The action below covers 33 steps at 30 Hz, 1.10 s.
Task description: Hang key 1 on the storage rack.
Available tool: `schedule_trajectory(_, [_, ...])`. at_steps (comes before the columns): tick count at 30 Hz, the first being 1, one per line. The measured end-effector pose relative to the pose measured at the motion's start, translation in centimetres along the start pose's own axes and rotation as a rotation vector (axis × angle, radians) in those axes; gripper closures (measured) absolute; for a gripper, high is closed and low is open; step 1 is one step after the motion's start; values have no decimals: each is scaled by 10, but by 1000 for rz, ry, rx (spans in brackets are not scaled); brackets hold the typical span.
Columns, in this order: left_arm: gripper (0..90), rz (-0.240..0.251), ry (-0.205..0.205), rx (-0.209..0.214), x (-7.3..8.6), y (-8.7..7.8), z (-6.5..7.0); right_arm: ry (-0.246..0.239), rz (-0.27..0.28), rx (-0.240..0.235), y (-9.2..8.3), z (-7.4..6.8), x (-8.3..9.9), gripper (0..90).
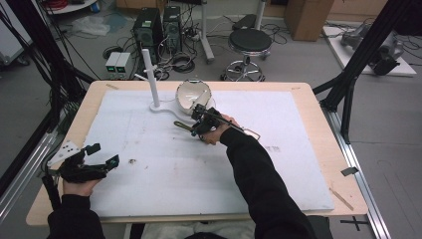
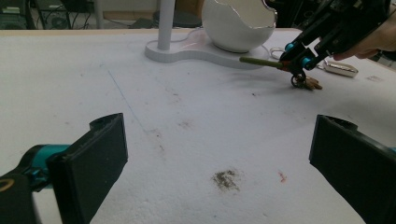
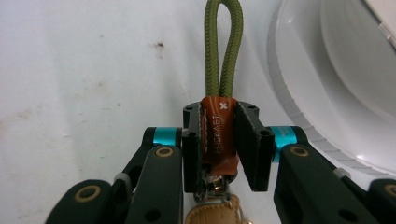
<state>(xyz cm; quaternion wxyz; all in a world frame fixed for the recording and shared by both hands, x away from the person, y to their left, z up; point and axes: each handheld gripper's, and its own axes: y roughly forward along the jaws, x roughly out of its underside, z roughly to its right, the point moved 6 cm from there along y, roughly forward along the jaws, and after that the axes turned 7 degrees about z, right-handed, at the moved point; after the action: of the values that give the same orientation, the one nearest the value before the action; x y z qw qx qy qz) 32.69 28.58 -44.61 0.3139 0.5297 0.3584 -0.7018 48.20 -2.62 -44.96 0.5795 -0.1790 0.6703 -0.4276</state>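
My right claw (image 3: 218, 140) is clenched on the brown leather tab (image 3: 217, 135) of a key strap, with one black jaw pressed on each side of it. The strap's olive green cord loop (image 3: 224, 46) sticks straight out past the jaw tips. Below the tab, near my hand, hang a metal clip and a tan leather piece (image 3: 212, 215). Just beside the right claw stands a white egg-shaped bowl (image 1: 192, 93) on a flat white base, and a white post with a side peg (image 1: 151, 74) rises from the same base a little further off. My left claw (image 1: 102, 155) is released, jaws wide apart with nothing between them, resting low over the white foam sheet (image 1: 169, 169) on the counter, well apart from the strap.
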Motion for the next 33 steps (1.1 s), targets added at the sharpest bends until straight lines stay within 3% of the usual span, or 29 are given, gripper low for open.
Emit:
schedule_trajectory(6, [48,2,-1,1,0,0,0,-26,22,21,-9,-4,-6,726])
schedule_trajectory(17, [48,4,-5,1,0,1,0,-22,96,27,-33,-4,-18,726])
schedule_trajectory(33, [48,9,-11,0,0,2,0,-32,133,43,-56,3,-45,726])
